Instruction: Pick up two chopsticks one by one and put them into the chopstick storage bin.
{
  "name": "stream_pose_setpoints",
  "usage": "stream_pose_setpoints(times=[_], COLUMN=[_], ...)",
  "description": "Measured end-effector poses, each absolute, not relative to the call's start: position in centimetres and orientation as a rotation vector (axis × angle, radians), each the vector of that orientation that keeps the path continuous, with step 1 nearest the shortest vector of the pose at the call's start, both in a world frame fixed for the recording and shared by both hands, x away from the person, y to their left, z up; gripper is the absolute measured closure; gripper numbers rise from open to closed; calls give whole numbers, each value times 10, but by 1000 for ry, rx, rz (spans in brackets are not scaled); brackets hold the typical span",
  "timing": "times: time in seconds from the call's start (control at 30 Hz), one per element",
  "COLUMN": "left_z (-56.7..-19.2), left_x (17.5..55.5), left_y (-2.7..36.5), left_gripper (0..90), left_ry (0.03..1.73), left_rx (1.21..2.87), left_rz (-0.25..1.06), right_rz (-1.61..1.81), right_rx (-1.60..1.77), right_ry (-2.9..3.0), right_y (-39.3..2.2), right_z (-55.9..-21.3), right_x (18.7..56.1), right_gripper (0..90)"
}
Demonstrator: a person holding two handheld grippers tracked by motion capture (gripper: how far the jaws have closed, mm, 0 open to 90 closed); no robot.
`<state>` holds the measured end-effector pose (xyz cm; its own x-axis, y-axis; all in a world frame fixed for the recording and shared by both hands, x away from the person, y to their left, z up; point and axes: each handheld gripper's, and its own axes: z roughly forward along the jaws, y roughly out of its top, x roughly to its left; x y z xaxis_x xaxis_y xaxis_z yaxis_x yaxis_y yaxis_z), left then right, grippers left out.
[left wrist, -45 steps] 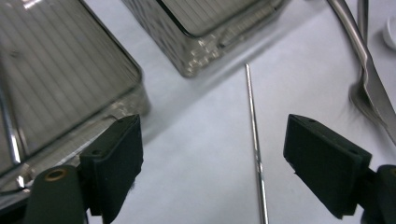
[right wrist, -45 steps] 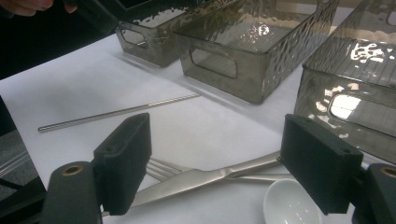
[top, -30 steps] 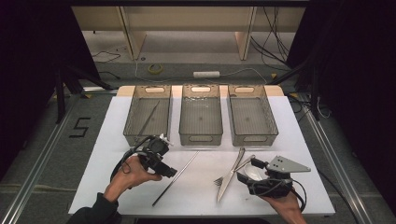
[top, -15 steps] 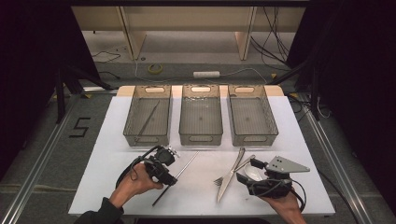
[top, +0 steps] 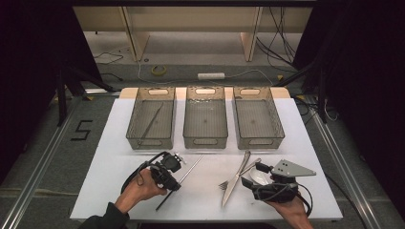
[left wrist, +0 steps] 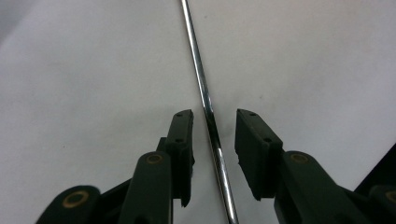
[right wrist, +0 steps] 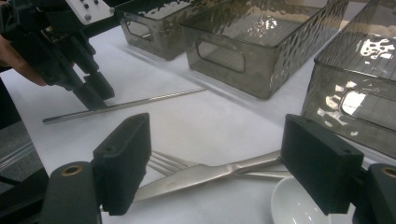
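Straddling the metal chopstick (left wrist: 208,116), the left gripper (top: 177,172) has just been closing its jaws, yet a gap shows on either side, so nothing is clamped; the rod lies flat on the white table (top: 119,143) between the pads, lined up for a pinch. Off to its side, the right gripper (right wrist: 219,154) hovers released above the crossed knife (right wrist: 196,176) and fork (right wrist: 163,161), apparently waiting its turn.

Bare table (top: 119,162) left of rod (top: 191,168); fork (top: 235,175) probably crowds right.
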<state>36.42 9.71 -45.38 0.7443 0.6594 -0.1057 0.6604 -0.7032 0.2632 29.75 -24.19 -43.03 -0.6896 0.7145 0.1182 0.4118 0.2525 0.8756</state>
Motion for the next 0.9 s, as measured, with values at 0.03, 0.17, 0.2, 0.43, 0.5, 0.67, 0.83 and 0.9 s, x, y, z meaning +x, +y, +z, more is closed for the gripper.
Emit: stream_pose_setpoints(times=[0.03,0.17,0.2,0.43,0.5,0.67,0.83,0.9], left_z=[-456,-461,-461,-461,-462,-462,-462,-462], left_x=[364,364,364,363,362,361,361,361], left_y=[96,94,93,92,92,91,92,92], left_gripper=[669,697,704,758,768,795,825,846], left_ry=[1035,1027,1027,1024,1021,1006,996,995], left_rx=[2659,2686,2690,2701,2702,2709,2705,2698], left_rz=[-2,-2,8,46,56,71,70,68], right_rz=[1410,1410,1410,1408,1408,1407,1408,1407], right_rx=[1039,1037,1033,1035,1037,1036,1037,1038], right_ry=[2226,2228,2228,2230,2229,2231,2232,2233], right_y=[-242,-242,-242,-241,-241,-241,-241,-240], right_z=[-430,-430,-431,-431,-431,-431,-431,-431], right_x=[297,298,298,298,298,298,299,299], right_gripper=[256,255,255,255,256,255,256,255])
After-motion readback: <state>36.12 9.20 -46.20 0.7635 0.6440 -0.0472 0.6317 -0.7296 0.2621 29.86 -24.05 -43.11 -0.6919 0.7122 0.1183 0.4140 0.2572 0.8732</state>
